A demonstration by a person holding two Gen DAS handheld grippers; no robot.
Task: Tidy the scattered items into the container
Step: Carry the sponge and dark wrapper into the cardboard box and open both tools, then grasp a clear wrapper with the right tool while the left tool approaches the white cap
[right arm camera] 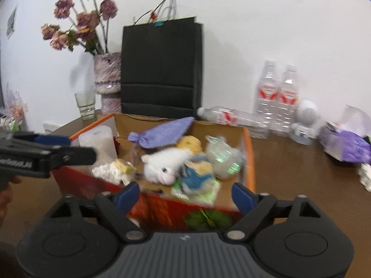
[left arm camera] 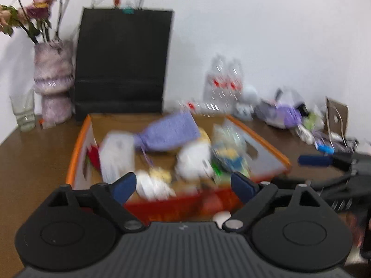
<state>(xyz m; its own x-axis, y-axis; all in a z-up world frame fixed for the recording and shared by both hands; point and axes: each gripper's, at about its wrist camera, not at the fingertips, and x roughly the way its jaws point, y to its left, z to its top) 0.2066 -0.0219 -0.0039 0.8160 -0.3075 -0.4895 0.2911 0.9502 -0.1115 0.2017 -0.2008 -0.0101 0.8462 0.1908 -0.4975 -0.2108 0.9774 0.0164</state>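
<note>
A cardboard box (left arm camera: 76,148) with an orange rim (right arm camera: 249,162) stands on the brown table right in front of both grippers. Inside it lie a purple pouch (left arm camera: 171,132) (right arm camera: 167,132), a white plush toy (left arm camera: 194,162) (right arm camera: 164,164), a blue and yellow doll (right arm camera: 197,173), a clear bag (right arm camera: 222,157) and other small white items. My left gripper (left arm camera: 185,185) is open over the box's near wall, nothing between its fingers. My right gripper (right arm camera: 185,194) is also open and empty at the near wall. Each gripper shows at the edge of the other's view.
A black paper bag (right arm camera: 160,69), a vase of dried flowers (right arm camera: 107,78) and a glass (right arm camera: 85,106) stand behind the box. Right of it are two upright bottles (right arm camera: 278,97), a lying bottle (right arm camera: 231,115), a white round device (right arm camera: 306,120) and a purple pack (right arm camera: 345,143).
</note>
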